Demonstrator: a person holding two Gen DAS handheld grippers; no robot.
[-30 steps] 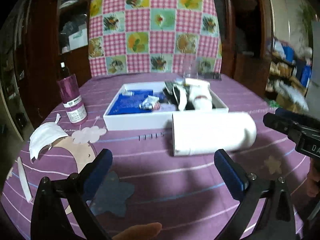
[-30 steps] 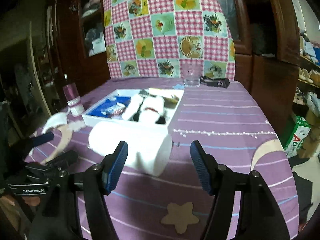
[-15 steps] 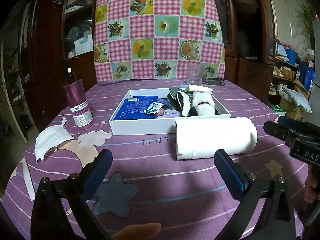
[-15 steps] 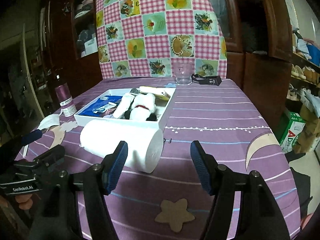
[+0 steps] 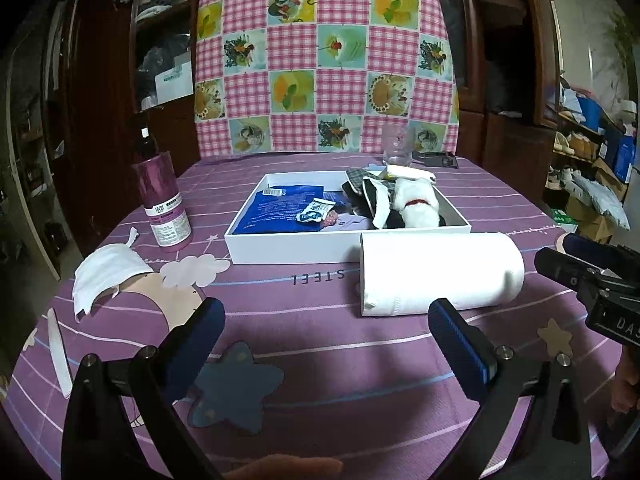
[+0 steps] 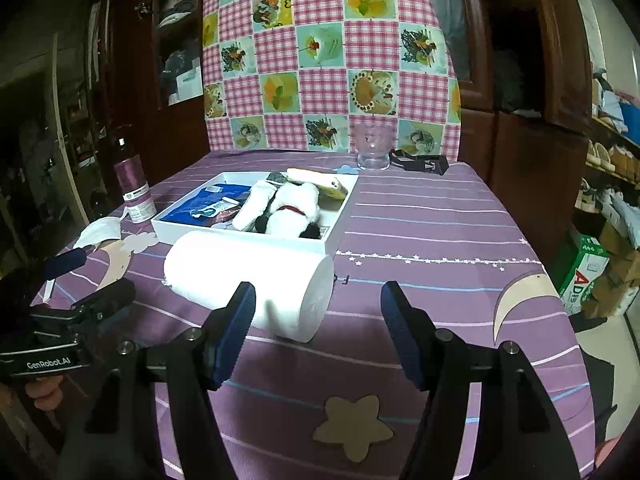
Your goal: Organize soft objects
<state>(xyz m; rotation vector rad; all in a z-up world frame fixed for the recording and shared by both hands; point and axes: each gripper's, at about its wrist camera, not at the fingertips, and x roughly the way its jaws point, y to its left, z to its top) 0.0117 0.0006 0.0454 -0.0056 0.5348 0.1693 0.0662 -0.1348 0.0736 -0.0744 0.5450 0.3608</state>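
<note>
Plush toy [image 6: 294, 212] boxed — tablecloth [image 5: 360, 344] reads "STEEL".

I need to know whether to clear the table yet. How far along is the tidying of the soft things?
Partly done: a plush toy and packets already lie in the white box. Nothing is in hand; the left gripper and right gripper are both open and empty. Left outside the box: the paper roll in front of it and the face mask by the bottle.
</note>
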